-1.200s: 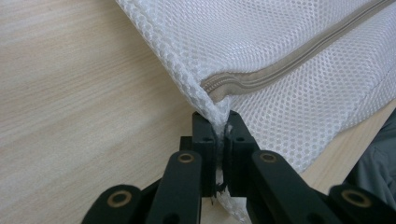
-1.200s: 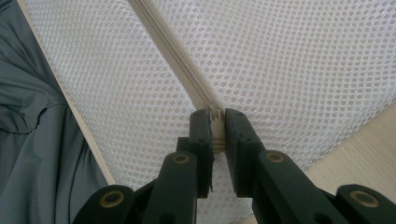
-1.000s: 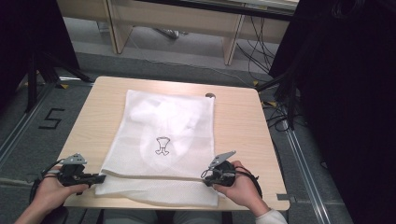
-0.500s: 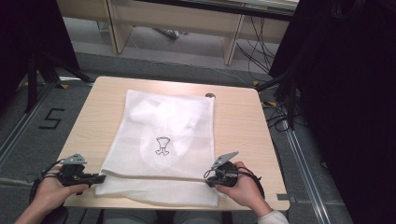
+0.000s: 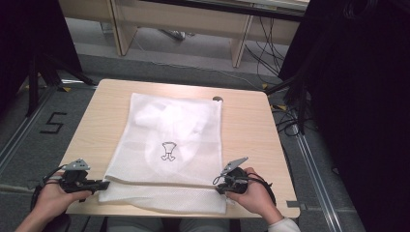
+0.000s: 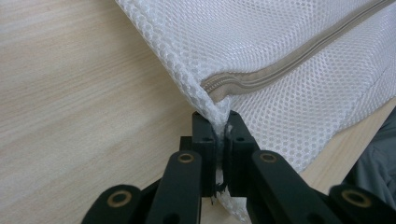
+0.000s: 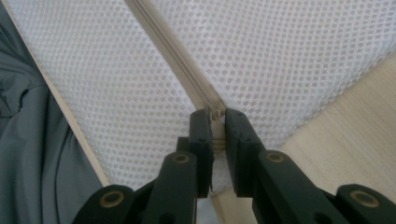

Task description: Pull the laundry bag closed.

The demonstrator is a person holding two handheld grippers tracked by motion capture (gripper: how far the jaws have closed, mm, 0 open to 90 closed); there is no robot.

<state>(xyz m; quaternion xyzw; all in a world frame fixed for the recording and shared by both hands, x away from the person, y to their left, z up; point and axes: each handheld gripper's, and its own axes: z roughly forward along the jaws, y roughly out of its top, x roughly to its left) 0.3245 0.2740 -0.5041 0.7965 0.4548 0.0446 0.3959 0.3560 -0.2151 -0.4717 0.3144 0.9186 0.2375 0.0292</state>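
Mesh laundry bag, white and flat, lies on the light wooden surface, reaching from near the far edge to the near edge, where its lower hem slightly overhangs. A small black printed figure sits near its middle, and a beige zipper runs across its near end.

At the bag's near left corner, the left tongs are clamped on the mesh. In the left gripper view those tongs pinch a bunched fold of the netting at the very end of the zipper, with fabric squeezed between the two black jaws and the bag spreading away above them.

At the near right side, the right tongs grip the other end of the zipper line. The right gripper view shows these tongs closed tightly on the zipper tape, apparently at its small metal slider, with mesh on both sides and grey clothing beyond the surface edge.

Both hands rest low at the near edge, well apart, with the bag's near end stretched between them.
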